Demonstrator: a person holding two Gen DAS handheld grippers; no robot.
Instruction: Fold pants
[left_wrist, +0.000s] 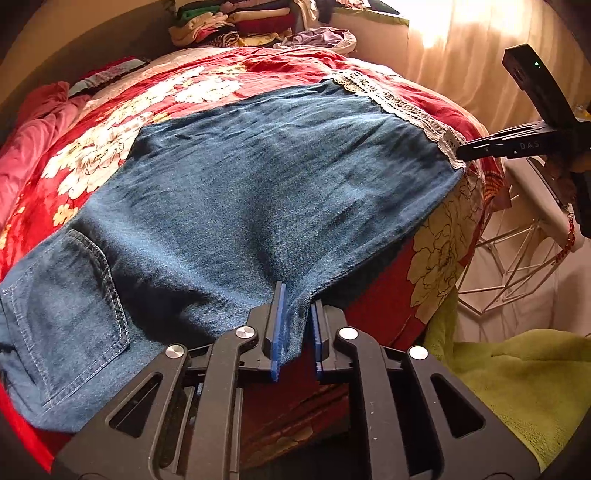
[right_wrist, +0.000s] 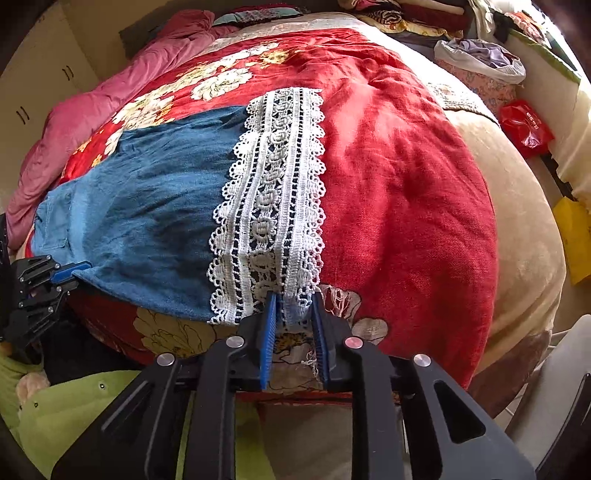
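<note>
Blue denim pants (left_wrist: 258, 184) lie flat across a red floral blanket (left_wrist: 147, 99), with a back pocket (left_wrist: 74, 295) near left and a white lace hem (left_wrist: 399, 99) far right. My left gripper (left_wrist: 298, 295) is at the near edge. Its blue pads stand slightly apart with a denim fold loose between them. In the right wrist view the pants (right_wrist: 147, 206) end in the lace hem (right_wrist: 273, 192). My right gripper (right_wrist: 294, 295) straddles the hem's near corner, pads slightly apart and not pressing it. The right gripper (left_wrist: 461, 151) and the left gripper (right_wrist: 74, 271) each show in the other view.
Stacked folded clothes (left_wrist: 236, 22) sit at the bed's far end, and a pink quilt (right_wrist: 110, 92) lies along the far left side. A green blanket (left_wrist: 517, 387) and a white wire rack (left_wrist: 509, 266) are beside the bed. A red bag (right_wrist: 524, 125) lies at far right.
</note>
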